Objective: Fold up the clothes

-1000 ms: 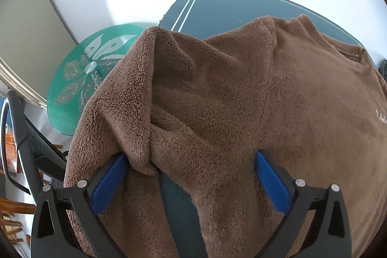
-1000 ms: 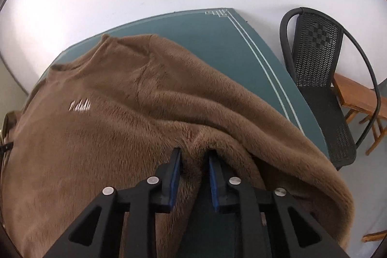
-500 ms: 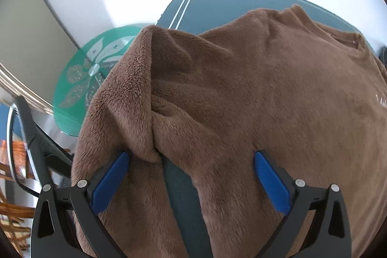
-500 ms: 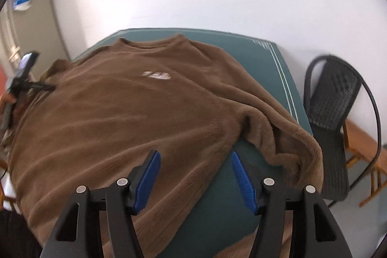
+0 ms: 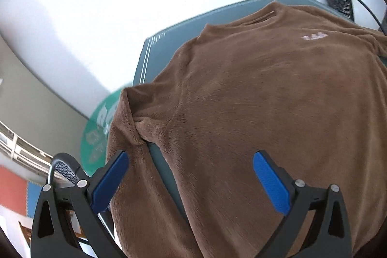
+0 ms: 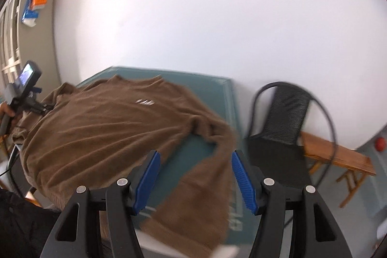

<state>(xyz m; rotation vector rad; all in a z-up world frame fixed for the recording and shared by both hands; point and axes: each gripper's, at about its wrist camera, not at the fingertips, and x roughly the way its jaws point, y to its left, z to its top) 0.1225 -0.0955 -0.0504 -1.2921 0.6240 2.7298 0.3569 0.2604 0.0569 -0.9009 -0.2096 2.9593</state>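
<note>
Your left hand-held gripper (image 5: 191, 181) is spread wide, nothing between the blue pads, over the sweater's (image 5: 278, 100) sleeve side. Your right hand-held gripper (image 6: 194, 181) is also wide apart and empty, above the other sleeve (image 6: 205, 187). The brown sweater lies front up, spread on the green desk (image 6: 212, 91), both sleeves draped off the edges. Black chair (image 6: 285, 117) sits beside the desk.

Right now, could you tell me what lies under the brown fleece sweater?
The brown fleece sweater lies spread on a dark green table with pale border lines; bare tabletop shows beside each sleeve. Whatever sits beneath the sweater's body is covered.
</note>
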